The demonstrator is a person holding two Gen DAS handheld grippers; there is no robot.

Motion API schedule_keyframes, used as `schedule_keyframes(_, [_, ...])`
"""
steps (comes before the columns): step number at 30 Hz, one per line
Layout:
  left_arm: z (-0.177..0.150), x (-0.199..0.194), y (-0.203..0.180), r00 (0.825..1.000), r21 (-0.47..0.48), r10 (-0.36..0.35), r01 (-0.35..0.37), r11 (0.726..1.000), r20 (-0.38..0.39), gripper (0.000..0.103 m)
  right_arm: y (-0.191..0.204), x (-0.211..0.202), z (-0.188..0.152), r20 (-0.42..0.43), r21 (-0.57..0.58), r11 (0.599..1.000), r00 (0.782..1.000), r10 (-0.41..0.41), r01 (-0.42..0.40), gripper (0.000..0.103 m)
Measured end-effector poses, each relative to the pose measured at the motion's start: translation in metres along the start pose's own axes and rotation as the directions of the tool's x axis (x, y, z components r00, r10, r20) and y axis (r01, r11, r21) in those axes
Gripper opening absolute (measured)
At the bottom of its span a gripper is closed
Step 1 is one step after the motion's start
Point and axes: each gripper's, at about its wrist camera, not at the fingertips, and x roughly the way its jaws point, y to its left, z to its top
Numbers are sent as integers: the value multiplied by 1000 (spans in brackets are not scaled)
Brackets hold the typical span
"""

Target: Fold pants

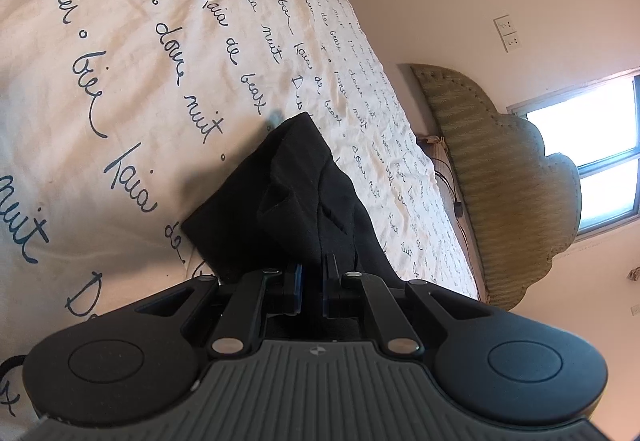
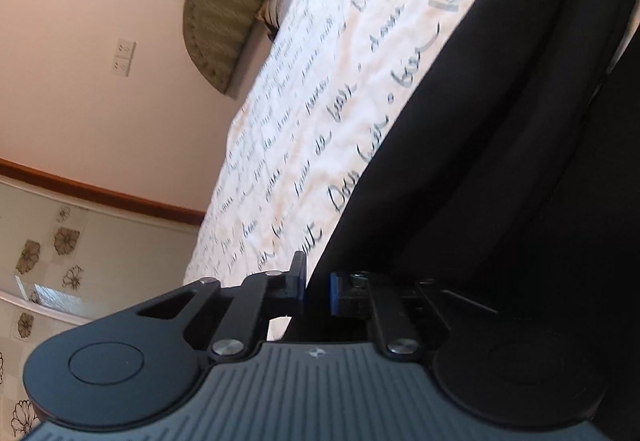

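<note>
- Two grippers each pinch an edge of the same black pants (image 1: pixel 296 197), which lie on a bed under a white bedspread (image 1: pixel 120 81) printed with dark cursive writing.
- From the left wrist view, the left gripper (image 1: pixel 311 287) has its blue-padded jaws pressed together on a bunched corner of the cloth; the fabric rises out of the pinch in a loose peak and then drops back to the bedspread, which suggests the corner is lifted clear so it can be carried over.
- From the right wrist view, the right gripper (image 2: pixel 318 291) is likewise closed, with a thin dark edge of the pants (image 2: pixel 500 161) running between its pads; the garment stretches away up the picture as a long, fairly flat black band.
- Holding two separate points likely keeps the edge taut between the hands, so the layer travels as a sheet, not a sagging lump.
- Both tools slant downward toward the mattress, a sensible angle for catching only the top layer without snagging the bedspread beneath.
- Which part of the pants each hand has, waistband or hem, cannot be told: the cloth is too dark and uniform.
- A woven headboard (image 1: pixel 500 177) stands at the far end of the bed beneath a bright window (image 1: pixel 592 145), well apart from the work.
- By my judgement the fold is at its start: both grips are set, nothing is stacked neatly yet.
</note>
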Motion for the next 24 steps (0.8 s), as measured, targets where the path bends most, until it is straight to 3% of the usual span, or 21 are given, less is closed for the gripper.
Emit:
schedule_keyframes(7, [0,-15,1,999,40,-33,33,999,-16,9,15,-60,-12,50,-24,994,993,110,-109,6])
schedule_keyframes(10, [1,-17,17,999,19,-26,27,999,-36,9,-8,-101,-36,81,31,994,992,100,-103,6])
schedule_keyframes(12, [3,-11,29,998,-26,-17,15,1000,-53,9,-39,-115,-51,94,107,993,995,35,-45,6])
schedule_keyframes(15, [6,-5,29,998,-26,-4,3,1000,-56,9,-84,-109,-63,37,216,973,995,-91,81,6])
schedule_keyframes(20, [6,-10,13,999,29,-4,6,1000,-44,9,-72,-102,-58,48,168,986,998,-33,25,6])
schedule_keyframes(22, [4,-9,12,999,28,5,-4,1000,-45,15,-68,-100,-56,45,157,987,998,-38,30,7])
schedule_keyframes(24, [2,-11,15,999,18,19,-18,1000,-49,15,-73,-97,-57,37,182,983,999,-38,31,7])
